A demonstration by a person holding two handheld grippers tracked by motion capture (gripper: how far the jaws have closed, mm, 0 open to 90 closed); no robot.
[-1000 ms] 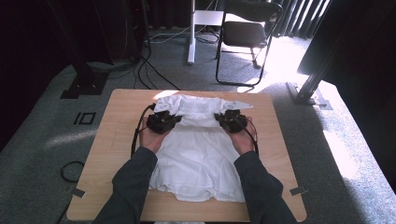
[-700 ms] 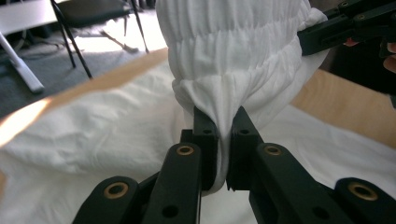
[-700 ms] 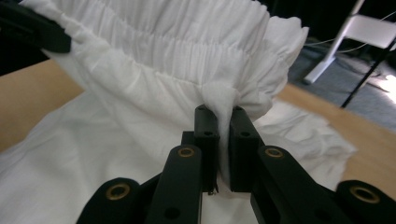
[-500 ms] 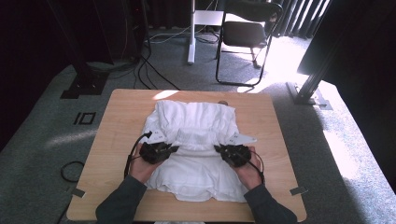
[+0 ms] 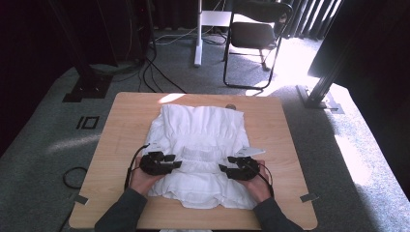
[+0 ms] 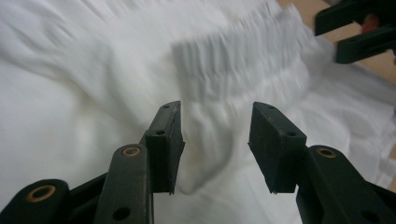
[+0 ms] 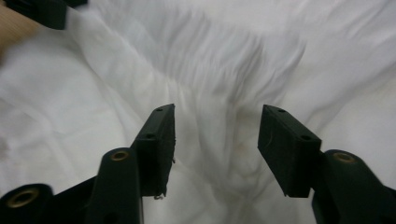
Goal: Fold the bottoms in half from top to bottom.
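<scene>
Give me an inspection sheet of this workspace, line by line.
Surface: wooden table, sunlit patch at far edge.
Job's things: white garment, folded over toward the person, smocked band on top.
Clutter: small round object at far edge, unclear what.
Grippers: left gripper and right gripper open, jaws just opened, cloth beneath, nothing pinched.
Cables: black cable from left gripper; more on the floor.
Surroundings: grey carpet, folding chair.

Garment (image 5: pixel 200 140) on table (image 5: pixel 285 145), centred
</scene>
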